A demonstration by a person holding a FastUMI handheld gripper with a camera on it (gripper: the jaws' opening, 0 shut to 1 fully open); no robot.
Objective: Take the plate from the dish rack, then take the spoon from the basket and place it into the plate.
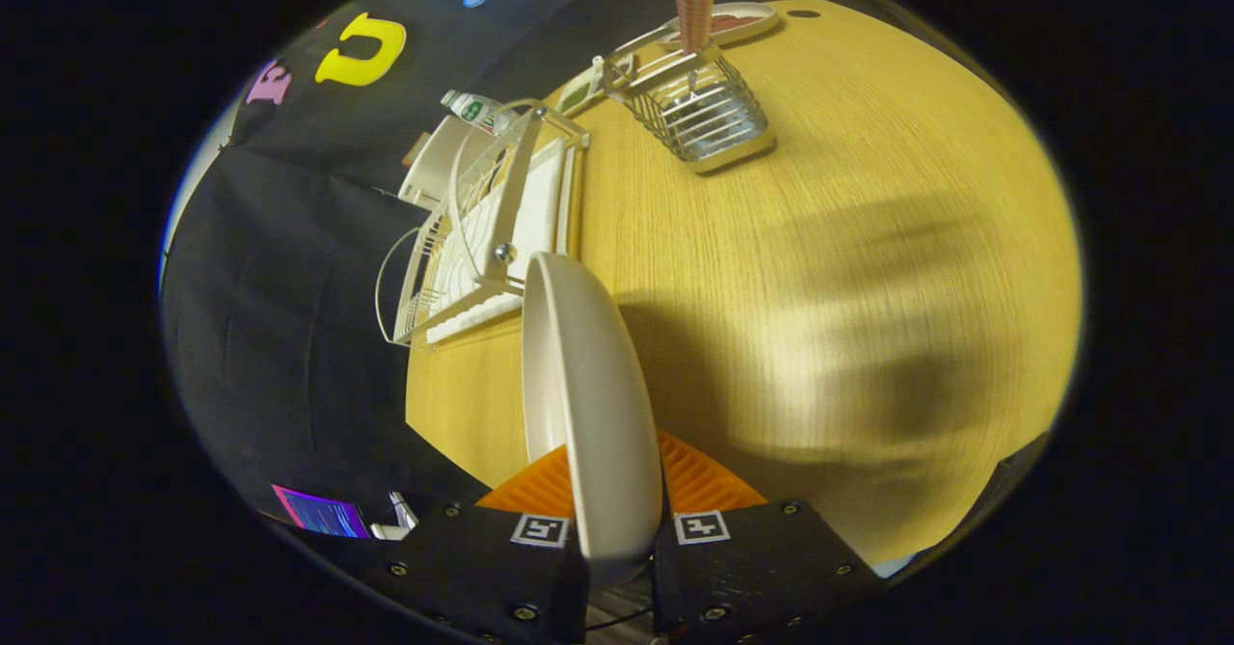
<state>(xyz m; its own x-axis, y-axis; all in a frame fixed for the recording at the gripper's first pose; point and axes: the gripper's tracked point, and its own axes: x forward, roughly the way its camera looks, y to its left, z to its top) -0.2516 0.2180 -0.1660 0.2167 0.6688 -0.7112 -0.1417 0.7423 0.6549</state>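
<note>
A white plate (588,394) stands on edge between my two orange fingers (704,479), and my gripper (615,491) is shut on the plate's rim. It hangs above the wooden table (868,269). The white dish rack (482,230) lies beyond the plate, at the table's edge by the wall. Farther off stands the wire basket (699,110), with a thin spoon handle (691,81) showing inside it.
A patterned paper cup (693,11) and a shallow dish (737,20) sit behind the basket. A small bottle (474,110) lies past the rack. A lit screen (323,515) shows below the table's near edge. A hole (803,13) marks the table's far corner.
</note>
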